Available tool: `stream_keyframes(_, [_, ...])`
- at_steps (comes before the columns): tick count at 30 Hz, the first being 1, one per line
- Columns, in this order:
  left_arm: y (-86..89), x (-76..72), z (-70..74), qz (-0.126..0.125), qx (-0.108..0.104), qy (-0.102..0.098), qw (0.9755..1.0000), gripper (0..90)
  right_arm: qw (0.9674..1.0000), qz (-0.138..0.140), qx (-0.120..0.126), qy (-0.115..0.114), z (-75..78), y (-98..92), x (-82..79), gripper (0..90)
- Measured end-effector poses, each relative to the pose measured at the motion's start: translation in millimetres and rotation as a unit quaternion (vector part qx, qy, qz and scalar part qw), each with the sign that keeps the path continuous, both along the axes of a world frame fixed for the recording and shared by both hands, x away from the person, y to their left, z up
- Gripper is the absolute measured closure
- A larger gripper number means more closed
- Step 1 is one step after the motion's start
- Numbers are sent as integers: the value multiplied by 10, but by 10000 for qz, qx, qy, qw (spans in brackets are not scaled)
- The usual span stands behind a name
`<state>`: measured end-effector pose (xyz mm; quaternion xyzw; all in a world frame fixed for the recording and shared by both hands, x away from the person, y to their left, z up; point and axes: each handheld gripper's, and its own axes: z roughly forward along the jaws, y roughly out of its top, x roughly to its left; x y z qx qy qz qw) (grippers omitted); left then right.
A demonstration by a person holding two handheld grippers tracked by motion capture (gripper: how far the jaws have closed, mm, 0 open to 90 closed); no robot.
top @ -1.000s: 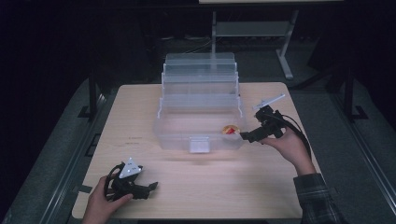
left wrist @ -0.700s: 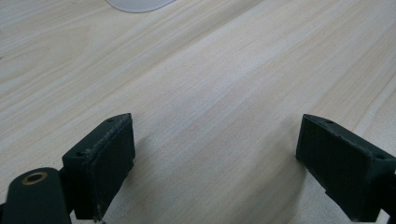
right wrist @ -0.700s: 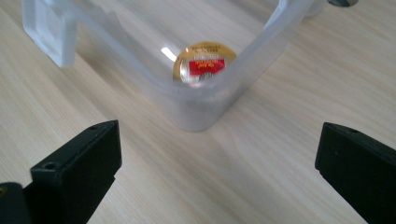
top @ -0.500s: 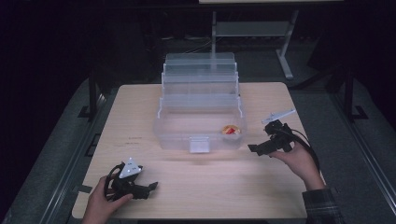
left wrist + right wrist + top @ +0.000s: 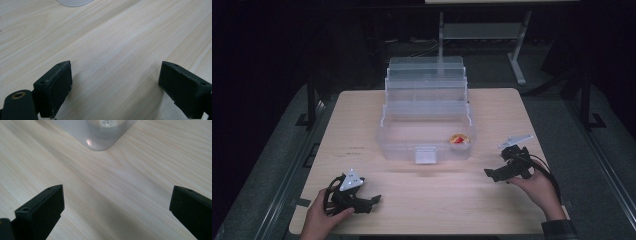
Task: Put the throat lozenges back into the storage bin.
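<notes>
Pale wooden table (image 5: 432,195): both empty grippers, left (image 5: 373,201) and right (image 5: 490,173), rest wide-jawed before the clear tiered plastic organiser box (image 5: 427,131), apparently parked; its small orange-red object (image 5: 459,139) lies inside.

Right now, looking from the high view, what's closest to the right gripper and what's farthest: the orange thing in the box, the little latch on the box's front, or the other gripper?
1. Orange thing, in the clear box's front right corner, nearest the right gripper.
2. Latch, middle of the box's front wall.
3. Left gripper, far across the table at its near left.
</notes>
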<state>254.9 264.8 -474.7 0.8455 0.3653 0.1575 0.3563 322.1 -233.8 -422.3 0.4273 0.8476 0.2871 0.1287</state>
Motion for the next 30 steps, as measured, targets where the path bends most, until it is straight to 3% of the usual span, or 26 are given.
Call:
stream_keyframes(12, [1, 0, -1, -3, 3, -3, 10000, 108, 9992, -152, 221, -310, -210, -96, -258, 0])
stream_keyframes(24, [2, 1, 0, -11, 14, -10, 10000, 108, 9987, -303, 315, -272, -454, -178, -457, 0])
stream_keyframes(30, [2, 1, 0, -12, 17, -10, 10000, 108, 9991, -291, 214, -241, -510, -160, -485, 0])
